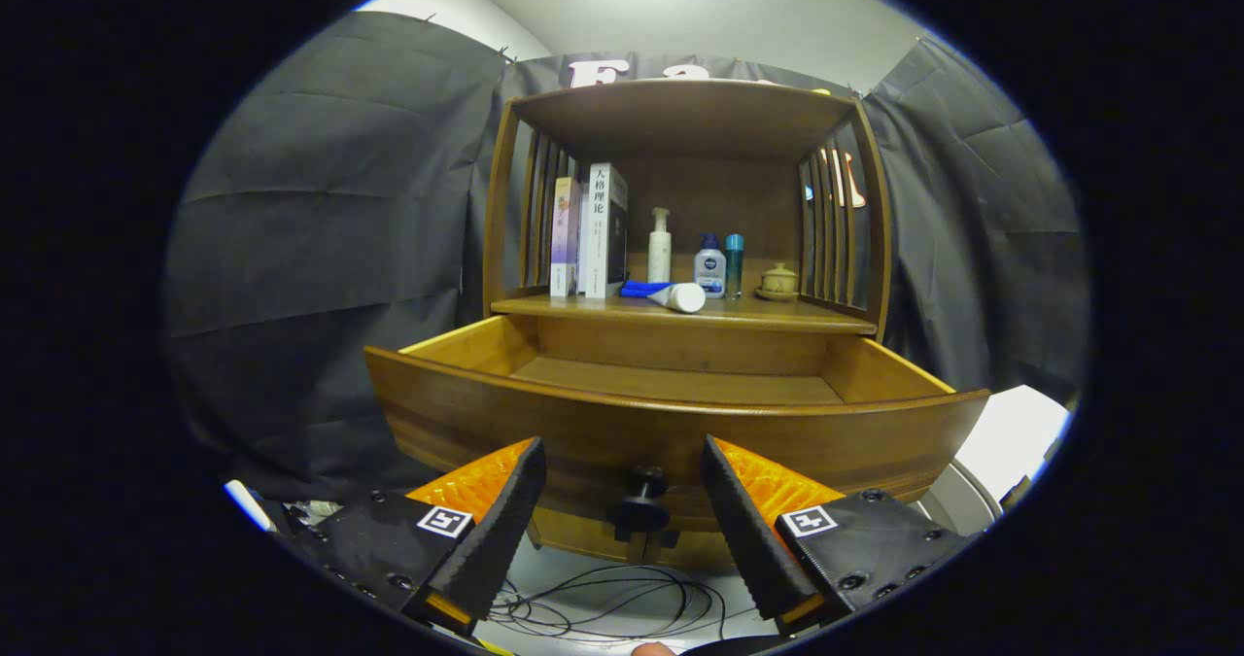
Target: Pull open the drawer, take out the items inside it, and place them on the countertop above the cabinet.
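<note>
Gripper view: the gripper (622, 462) hangs released, fingers spread wide and gripping nothing, the dark knob (641, 502) sitting in the gap between them, touching neither. The drawer (671, 413) stands pulled out just ahead of the fingers, its visible floor bare. Above it, on the countertop (777, 316), a white tube (678, 296) lies on its side beside upright bottles (709, 267), books (591, 231) and a small lidded pot (778, 281). Cables (603, 603) coil on the floor below.
</note>
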`<state>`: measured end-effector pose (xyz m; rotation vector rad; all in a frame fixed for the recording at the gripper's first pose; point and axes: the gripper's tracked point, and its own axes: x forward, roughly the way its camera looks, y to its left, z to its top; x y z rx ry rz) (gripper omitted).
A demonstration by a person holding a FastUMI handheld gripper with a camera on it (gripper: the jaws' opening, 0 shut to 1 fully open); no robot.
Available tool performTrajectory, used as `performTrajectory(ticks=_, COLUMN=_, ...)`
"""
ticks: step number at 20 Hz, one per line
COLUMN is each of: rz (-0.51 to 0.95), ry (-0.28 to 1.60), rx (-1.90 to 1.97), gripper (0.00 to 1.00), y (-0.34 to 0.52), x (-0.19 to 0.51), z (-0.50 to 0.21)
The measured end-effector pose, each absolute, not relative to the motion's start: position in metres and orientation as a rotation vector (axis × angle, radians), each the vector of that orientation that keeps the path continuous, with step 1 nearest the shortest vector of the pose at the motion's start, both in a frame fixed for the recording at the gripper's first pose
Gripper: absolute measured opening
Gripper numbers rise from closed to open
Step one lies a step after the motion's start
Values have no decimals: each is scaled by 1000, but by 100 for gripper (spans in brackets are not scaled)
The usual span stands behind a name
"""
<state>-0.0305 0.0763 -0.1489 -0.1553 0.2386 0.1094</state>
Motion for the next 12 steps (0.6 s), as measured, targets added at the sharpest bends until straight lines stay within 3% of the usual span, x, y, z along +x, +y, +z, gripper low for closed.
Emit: performTrajectory(ticks=12, rz=-19, ry=315, rx=-169, gripper=98, y=64, x=-5, z=-198)
